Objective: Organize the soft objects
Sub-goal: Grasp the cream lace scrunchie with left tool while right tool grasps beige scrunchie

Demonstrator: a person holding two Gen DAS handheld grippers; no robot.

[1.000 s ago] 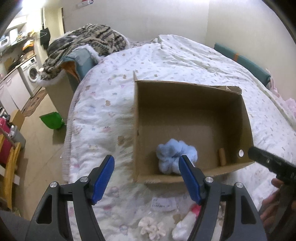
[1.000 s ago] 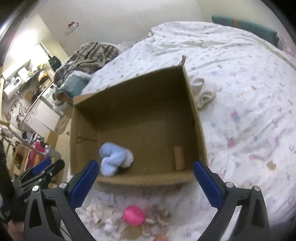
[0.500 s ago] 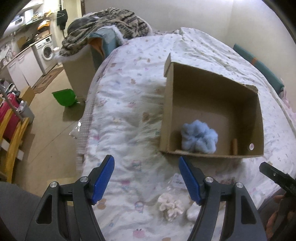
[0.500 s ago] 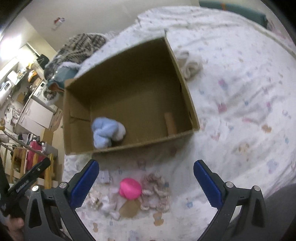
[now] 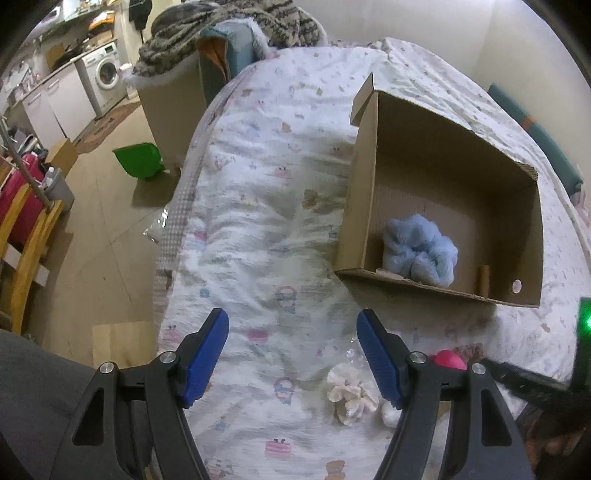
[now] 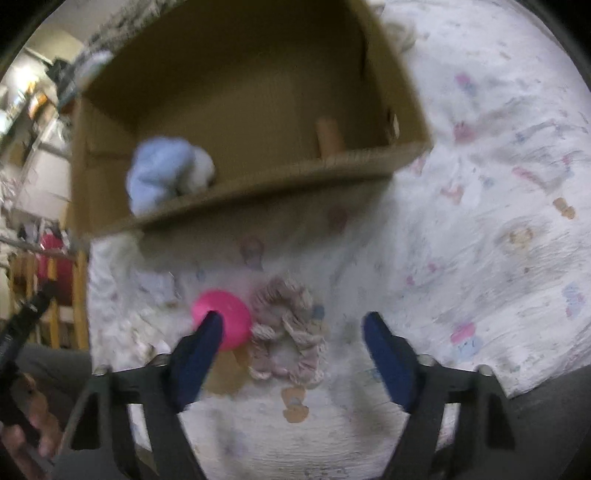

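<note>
An open cardboard box [image 5: 362,177] [image 6: 258,192] lies on the bed with a fluffy light blue scrunchie [image 5: 421,254] [image 6: 166,173] and a small brown tube [image 5: 484,280] inside. In front of it lie a cream scrunchie [image 5: 351,395], a pink ball [image 6: 225,317] [image 5: 448,360] and a pinkish-beige scrunchie [image 6: 291,328]. My left gripper [image 5: 291,354] is open and empty above the bedsheet, left of the box. My right gripper [image 6: 291,354] is open and empty, low over the pinkish-beige scrunchie, its left finger beside the pink ball.
The bed [image 5: 266,229] has a patterned white sheet; its left edge drops to the floor. A green bin [image 5: 138,160], a blanket-covered seat [image 5: 229,22], a washing machine [image 5: 107,74] and a yellow chair [image 5: 26,240] stand to the left.
Both grippers have pulled back from the box toward the near bed edge. The right one has dropped low over the pink ball and pinkish-beige scrunchie. Both stayed open.
</note>
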